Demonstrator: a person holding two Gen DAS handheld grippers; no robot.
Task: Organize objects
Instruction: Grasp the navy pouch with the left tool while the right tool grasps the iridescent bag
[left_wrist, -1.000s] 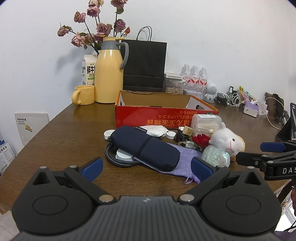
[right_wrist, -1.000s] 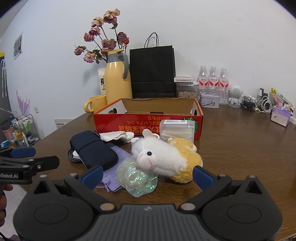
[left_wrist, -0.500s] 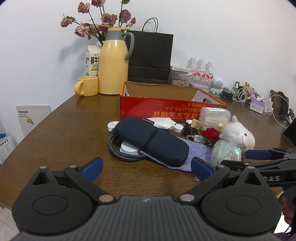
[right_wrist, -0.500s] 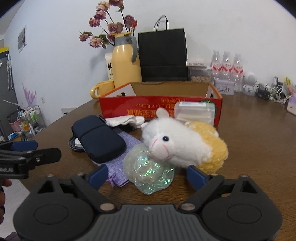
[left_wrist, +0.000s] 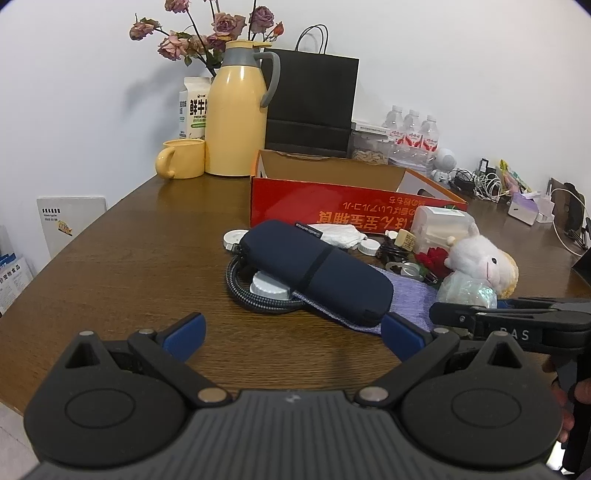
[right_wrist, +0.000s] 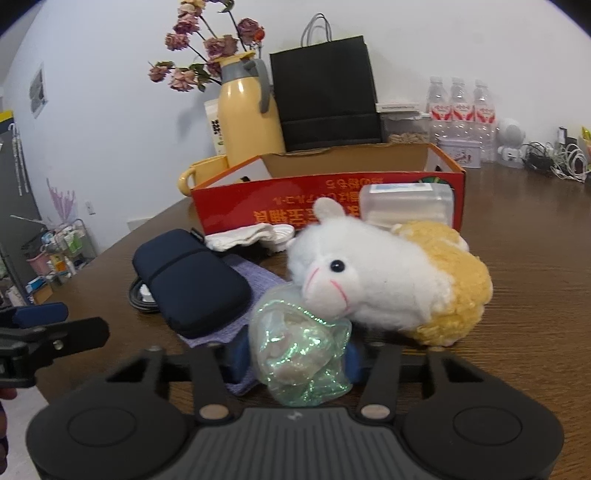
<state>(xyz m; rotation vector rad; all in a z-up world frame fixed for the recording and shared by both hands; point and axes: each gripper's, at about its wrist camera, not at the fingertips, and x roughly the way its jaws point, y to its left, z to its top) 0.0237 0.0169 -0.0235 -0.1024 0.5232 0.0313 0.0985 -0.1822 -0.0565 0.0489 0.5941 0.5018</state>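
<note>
Spreading across a brown wooden table (left_wrist: 122, 266), the clutter lay in front of an open red cardboard box (right_wrist: 332, 206), whose visible inside showed bare brown walls. A navy zip case (left_wrist: 317, 269) rested on a purple cloth (left_wrist: 410, 299) and a coiled grey cable (left_wrist: 255, 301), towards the table's near edge. Just right of it sat a white and yellow plush lamb (right_wrist: 384, 280), its muzzle touching a crumpled, iridescent green-tinted clear bag (right_wrist: 299, 354) near the near edge. A clear lidded plastic tub (right_wrist: 406, 201) stood against the box's front wall behind the lamb; its contents could not be made out.

The right gripper (right_wrist: 295, 360) was closing on the shiny bag, which sat between its blue pads (right_wrist: 240, 360); whether they already pressed it could not be told. The left gripper (left_wrist: 293, 332) stood wide apart and empty above bare wood, short of the case.
</note>
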